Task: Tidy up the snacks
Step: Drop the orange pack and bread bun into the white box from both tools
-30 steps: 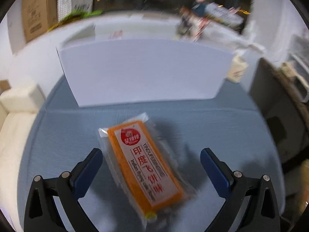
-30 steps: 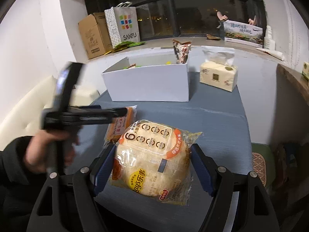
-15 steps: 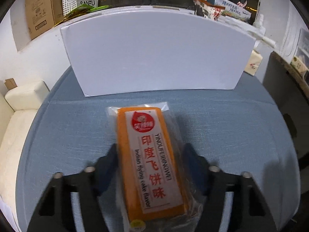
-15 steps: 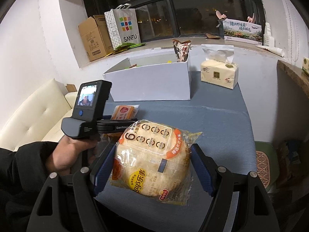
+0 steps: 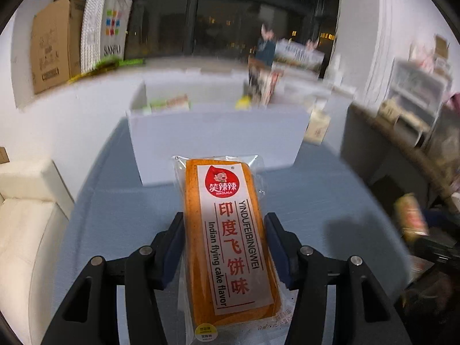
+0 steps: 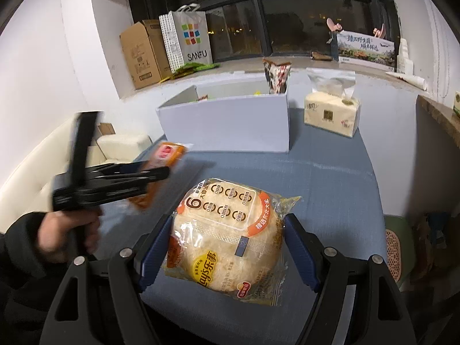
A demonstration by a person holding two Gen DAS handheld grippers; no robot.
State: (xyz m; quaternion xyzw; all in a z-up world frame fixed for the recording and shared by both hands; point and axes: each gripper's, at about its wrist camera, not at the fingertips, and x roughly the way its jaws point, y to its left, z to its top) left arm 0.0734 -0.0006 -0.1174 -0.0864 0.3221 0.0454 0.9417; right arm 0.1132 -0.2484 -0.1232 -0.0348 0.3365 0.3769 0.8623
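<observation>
My left gripper [image 5: 224,227] is shut on a long orange Indian flying cake packet [image 5: 230,238] and holds it lifted above the blue table, pointing at the white box [image 5: 215,141]. From the right wrist view the left gripper [image 6: 161,172] with the orange packet [image 6: 166,155] is raised at the left. My right gripper [image 6: 227,235] is shut on a round rice cracker pack [image 6: 227,241] and holds it over the table. The white box [image 6: 230,126] stands beyond, with several snacks inside.
A tissue pack [image 6: 332,115] sits right of the box. A tall snack bag [image 6: 276,76] stands at the box's back right corner. A cardboard box [image 6: 141,54] and a SANFU bag [image 6: 189,40] stand on the window ledge. A cream sofa [image 5: 26,210] is left of the table.
My left gripper closed on the orange packet that lay on the table and lifted it toward the white box. My right gripper stayed still, holding the cracker pack.
</observation>
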